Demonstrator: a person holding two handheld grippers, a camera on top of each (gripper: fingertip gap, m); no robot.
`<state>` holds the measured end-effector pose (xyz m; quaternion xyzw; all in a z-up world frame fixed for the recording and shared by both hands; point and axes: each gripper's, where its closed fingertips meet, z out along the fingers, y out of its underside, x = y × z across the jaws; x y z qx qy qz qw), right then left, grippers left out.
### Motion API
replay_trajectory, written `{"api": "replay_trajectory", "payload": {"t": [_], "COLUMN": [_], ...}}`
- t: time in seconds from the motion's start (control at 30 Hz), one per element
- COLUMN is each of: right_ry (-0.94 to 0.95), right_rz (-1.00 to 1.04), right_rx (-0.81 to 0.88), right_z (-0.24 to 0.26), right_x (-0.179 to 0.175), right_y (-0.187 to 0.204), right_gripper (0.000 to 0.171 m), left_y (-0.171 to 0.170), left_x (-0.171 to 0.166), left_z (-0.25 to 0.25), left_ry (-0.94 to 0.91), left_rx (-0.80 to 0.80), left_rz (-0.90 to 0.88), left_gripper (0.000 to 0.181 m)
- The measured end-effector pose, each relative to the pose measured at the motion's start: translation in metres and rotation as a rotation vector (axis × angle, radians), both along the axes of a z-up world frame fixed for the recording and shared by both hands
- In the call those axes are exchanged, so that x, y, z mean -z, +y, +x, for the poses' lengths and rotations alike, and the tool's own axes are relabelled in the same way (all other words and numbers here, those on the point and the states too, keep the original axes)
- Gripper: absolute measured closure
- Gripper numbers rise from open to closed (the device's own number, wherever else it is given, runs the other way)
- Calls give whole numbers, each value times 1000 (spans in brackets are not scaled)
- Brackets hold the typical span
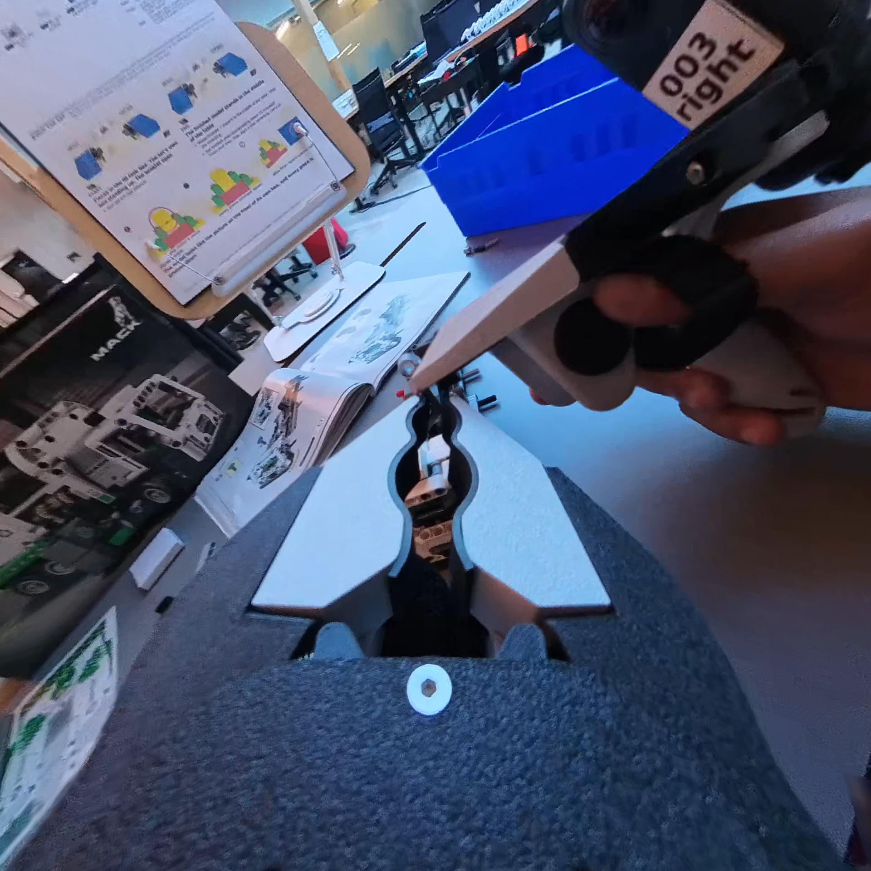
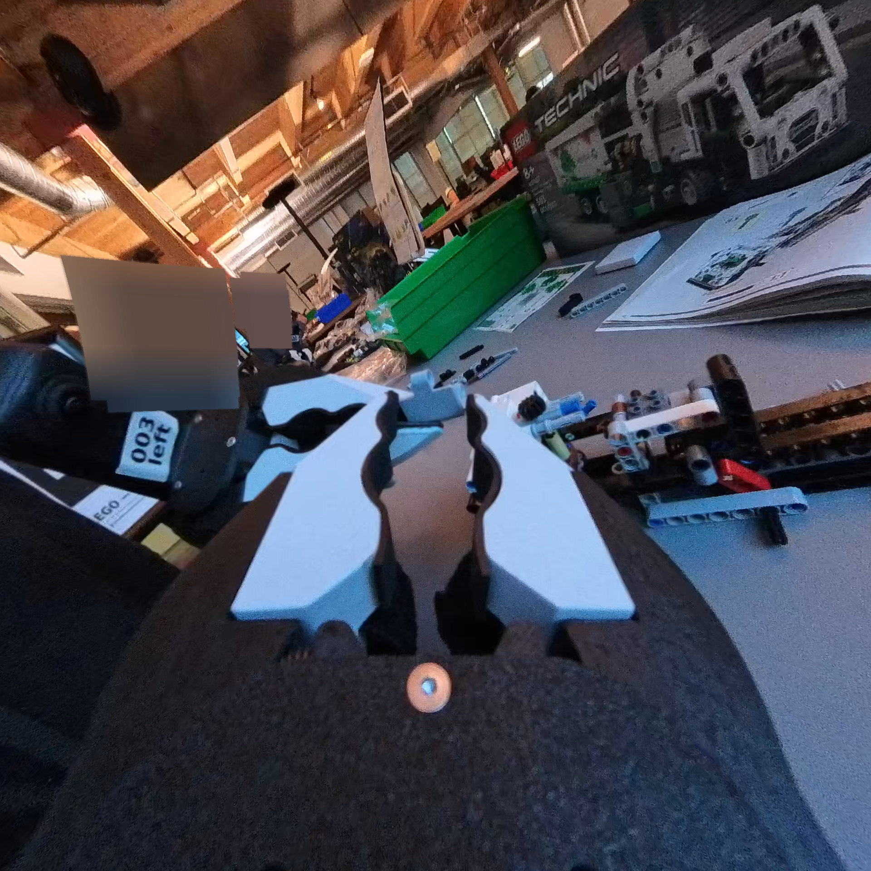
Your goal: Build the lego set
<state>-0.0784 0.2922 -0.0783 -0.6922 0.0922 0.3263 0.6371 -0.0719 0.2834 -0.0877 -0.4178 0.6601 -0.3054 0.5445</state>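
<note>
My left gripper [image 1: 426, 405] is nearly closed around a black piece of the Lego Technic assembly [image 1: 431, 476], whose white and tan parts show through the gap. The right wrist view shows the assembly [image 2: 683, 433] as black beams with white, red and blue parts, lying on the grey table [image 2: 754, 636]. A light grey beam [image 2: 726, 506] lies in front of it. My right gripper [image 2: 429, 400] is open and empty, with a small grey part just beyond its tips. In the left wrist view the right gripper [image 1: 417, 384], held by a hand [image 1: 735, 405], touches down at the left gripper's tips. The left gripper [image 2: 414, 419] lies sideways at the left.
An open instruction booklet [image 1: 330, 377] [image 2: 754, 264] and the Lego box [image 1: 94, 424] [image 2: 707, 118] lie near the assembly. A blue bin [image 1: 542, 155] stands behind it. A green bin [image 2: 462, 283], a sticker sheet [image 2: 532, 297] and loose pins [image 2: 476, 367] lie on the table. An instruction sheet stands on a holder [image 1: 188, 141]. Only a small space, under 4 cm, lies between the two pairs of fingers.
</note>
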Motion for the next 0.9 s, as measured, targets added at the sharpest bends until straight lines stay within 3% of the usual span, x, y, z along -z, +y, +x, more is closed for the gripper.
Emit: {"api": "replay_trajectory", "payload": {"t": [0.3, 0.47, 0.5, 0.57, 0.7, 0.73, 0.77, 0.9], "right_ry": [-72, -35, -28, -70, -144, -152, -139, 8], "right_rz": [-28, -103, -115, -146, -112, -77, -50, -28], "right_rx": [25, -116, -173, -206, -142, -108, -88, -53], "right_z": [5, 0, -6, -9, -3, 0, 0, -1], "right_x": [-1, -3, -5, -5, -11, -14, -16, -8], "right_y": [-3, -9, -11, -10, -5, -4, -4, -4], "right_gripper": [154, 155, 155, 155, 154, 146, 139, 141], "left_y": [-10, -2, -2, -1, -4, -4, -4, -2], "left_x": [2, 13, 17, 17, 16, 15, 15, 16], "left_z": [1, -5, -6, -5, 1, 3, 4, 6], "left_ry": [32, 92, 108, 92, 78, 66, 53, 33], "left_rx": [-13, 50, 63, 62, 36, 15, -2, -49], "left_rz": [99, 240, 268, 331, 282, 254, 226, 142], "left_gripper": [177, 147, 149, 174, 180, 180, 180, 180]}}
